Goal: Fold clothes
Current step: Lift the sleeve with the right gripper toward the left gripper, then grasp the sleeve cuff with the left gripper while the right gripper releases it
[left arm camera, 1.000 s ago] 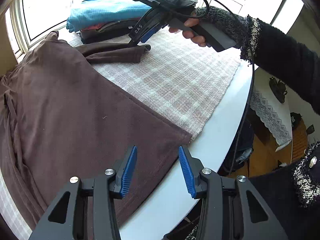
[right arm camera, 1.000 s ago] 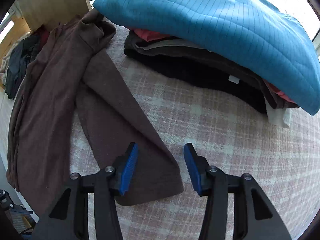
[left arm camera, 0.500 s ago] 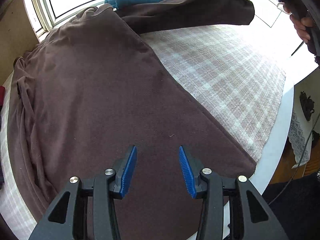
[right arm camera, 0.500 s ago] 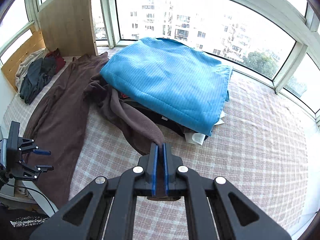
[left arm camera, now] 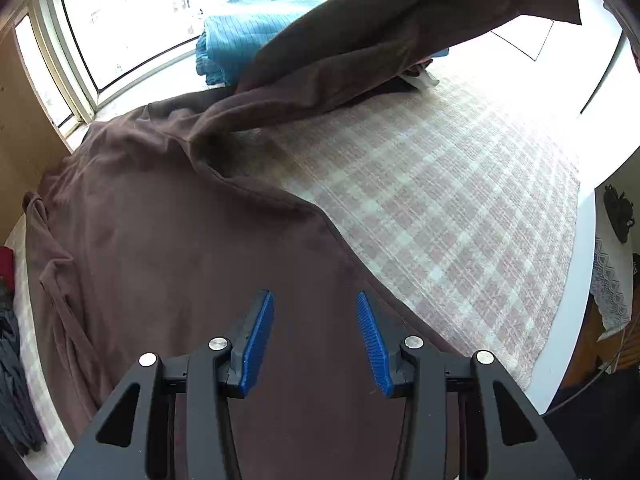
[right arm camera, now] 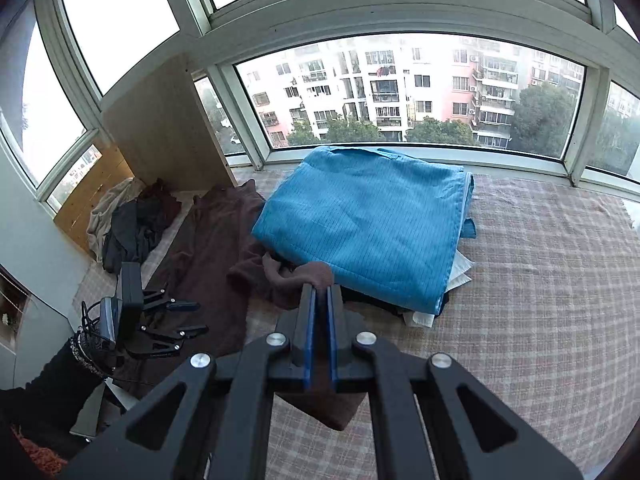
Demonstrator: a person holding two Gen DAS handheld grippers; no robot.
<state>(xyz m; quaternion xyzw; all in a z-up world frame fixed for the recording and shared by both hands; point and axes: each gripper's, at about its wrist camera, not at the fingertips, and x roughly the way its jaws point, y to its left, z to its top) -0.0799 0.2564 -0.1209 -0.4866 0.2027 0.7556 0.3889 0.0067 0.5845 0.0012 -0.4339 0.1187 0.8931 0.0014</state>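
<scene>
A brown long-sleeved garment (left arm camera: 168,240) lies spread on the checked cloth (left arm camera: 440,208). Its right sleeve (left arm camera: 380,28) is lifted into the air toward the upper right. My left gripper (left arm camera: 316,320) hovers open just above the garment's lower body, nothing between its blue pads. In the right wrist view my right gripper (right arm camera: 320,300) is shut on the sleeve's cuff (right arm camera: 316,274), held high above the table, with the garment (right arm camera: 208,248) trailing down to the left. The left gripper (right arm camera: 176,320) also shows there, at the lower left, in a person's hand.
A stack of folded clothes topped by a blue garment (right arm camera: 368,220) stands by the window, just behind the lifted sleeve. A heap of unfolded clothes (right arm camera: 128,220) lies at the far left by a wooden panel. The white table edge (left arm camera: 576,280) runs along the right.
My right gripper shut on the sleeve cuff and raised it well above the table, pulling the sleeve up. My left gripper moved forward over the garment's body and stays open.
</scene>
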